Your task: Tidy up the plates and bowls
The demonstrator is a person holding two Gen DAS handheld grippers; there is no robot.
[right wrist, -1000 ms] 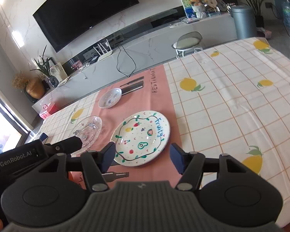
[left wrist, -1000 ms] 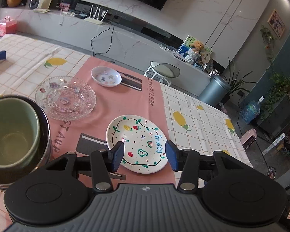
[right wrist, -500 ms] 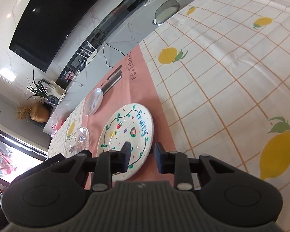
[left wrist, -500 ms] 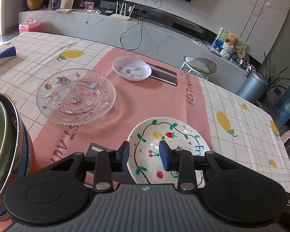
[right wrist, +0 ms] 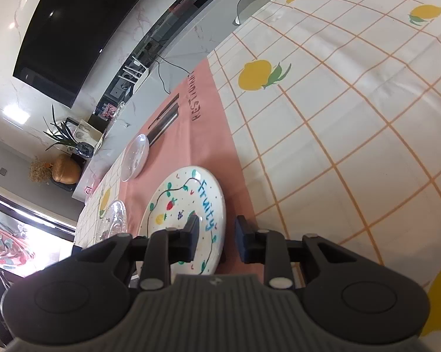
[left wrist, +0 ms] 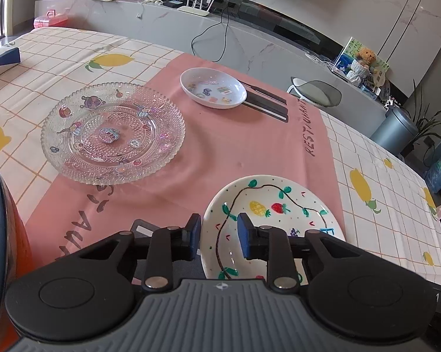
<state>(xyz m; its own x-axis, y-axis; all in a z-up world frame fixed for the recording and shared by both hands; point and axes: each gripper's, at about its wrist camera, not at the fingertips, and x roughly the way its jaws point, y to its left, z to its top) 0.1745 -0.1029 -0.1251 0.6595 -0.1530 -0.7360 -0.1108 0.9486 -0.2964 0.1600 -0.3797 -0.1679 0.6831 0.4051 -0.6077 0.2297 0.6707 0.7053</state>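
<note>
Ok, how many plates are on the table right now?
3: the fruit plate nearest, straddled by both grippers; the glass plate to its left; the small white dish at the far end. Any others would be out of view.

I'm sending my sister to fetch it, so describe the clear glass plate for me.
Find the pink runner down the lemon-print tablecloth. At its left edge sits the glass plate, overlapping the cloth. Unlike the two white dishes, it is see-through, bead-textured, with cartoon stickers.

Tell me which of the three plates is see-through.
The beaded glass plate, on the left edge of the pink runner. The Fruity plate and the small sticker dish are both opaque white.
</note>
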